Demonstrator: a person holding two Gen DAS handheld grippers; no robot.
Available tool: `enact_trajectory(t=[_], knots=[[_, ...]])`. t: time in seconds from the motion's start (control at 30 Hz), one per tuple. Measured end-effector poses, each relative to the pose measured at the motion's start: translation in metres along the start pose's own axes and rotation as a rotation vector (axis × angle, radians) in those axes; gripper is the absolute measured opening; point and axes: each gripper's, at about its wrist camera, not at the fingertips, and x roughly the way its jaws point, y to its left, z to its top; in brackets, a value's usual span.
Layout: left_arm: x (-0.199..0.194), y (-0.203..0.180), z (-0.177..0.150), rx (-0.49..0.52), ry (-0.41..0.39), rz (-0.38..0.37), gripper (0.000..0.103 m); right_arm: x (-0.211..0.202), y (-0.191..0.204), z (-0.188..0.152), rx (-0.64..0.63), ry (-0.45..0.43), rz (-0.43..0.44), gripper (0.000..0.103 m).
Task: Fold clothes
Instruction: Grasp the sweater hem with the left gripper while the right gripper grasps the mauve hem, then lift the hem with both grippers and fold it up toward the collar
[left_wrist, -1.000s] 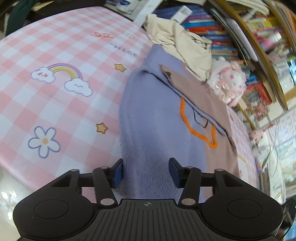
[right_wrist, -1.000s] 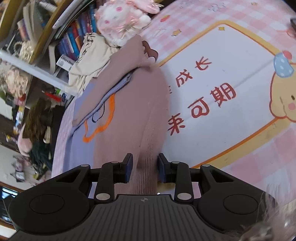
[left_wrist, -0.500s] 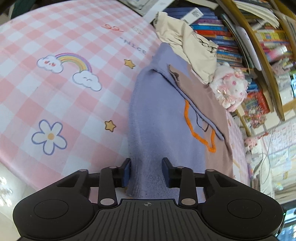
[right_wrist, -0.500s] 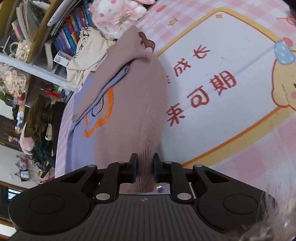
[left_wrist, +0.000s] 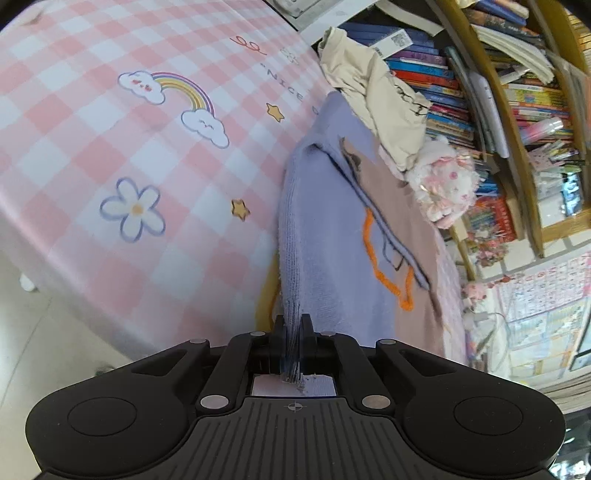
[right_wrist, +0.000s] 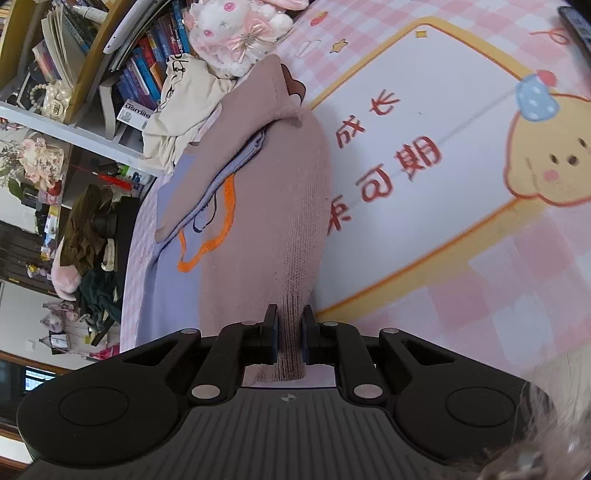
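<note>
Sweater (left_wrist: 325, 236), a knit in lilac and dusty pink with an orange outline stitched on its front, lies lengthwise on the bench (left_wrist: 92, 155), running from each camera's 6 o'clock toward 12 o'clock. Left tongs (left_wrist: 293, 343) are clamped on the lilac ribbed hem at one corner; right tongs (right_wrist: 289, 339) are clamped on the pink ribbed hem at the other. Cloth bunches into a narrow pleat between each pair of pads, and the hem appears raised off the bench cover. Judgement: gripping both hem corners together keeps the bottom edge level, which would suit carrying it toward the collar for a crosswise fold; the pictures do not settle whether folding is at an early or late stage.

A cream garment (left_wrist: 376, 103) is heaped at the sweater's far end, with a plush toy (left_wrist: 443, 184) beside it and a bookshelf (left_wrist: 517, 110) behind.

Legible writing: "NICE" on the checked cover in the left view at 12 o'clock; red Chinese characters, including 可 and 期, in the right view at 2 o'clock. Book spines are too small to read.
</note>
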Motion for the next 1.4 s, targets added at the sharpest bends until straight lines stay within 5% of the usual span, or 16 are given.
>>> enact_trajectory(t=[0.57,0.7,1.0,1.17,1.4], knots=[[-0.044,0.011,-0.071,-0.075,0.003,-0.001,0.004,-0.049,-0.028,-0.051,0.010,0.115,0.018,0.011],[-0.050,0.007,-0.069,-0.125,-0.012,-0.085,0.003,-0.061,-0.030,-0.045,0.073,0.110,0.096,0.011],[-0.047,-0.052,0.018,-0.113,-0.193,-0.364,0.003,-0.081,0.014,0.033,0.078,-0.109,0.353,0.011],[-0.019,-0.087,0.067,-0.034,-0.230,-0.373,0.004,-0.071,0.043,0.074,0.053,-0.205,0.370,0.011],[0.021,-0.091,0.098,-0.014,-0.224,-0.275,0.004,-0.033,0.055,0.107,0.106,-0.264,0.291,0.011]])
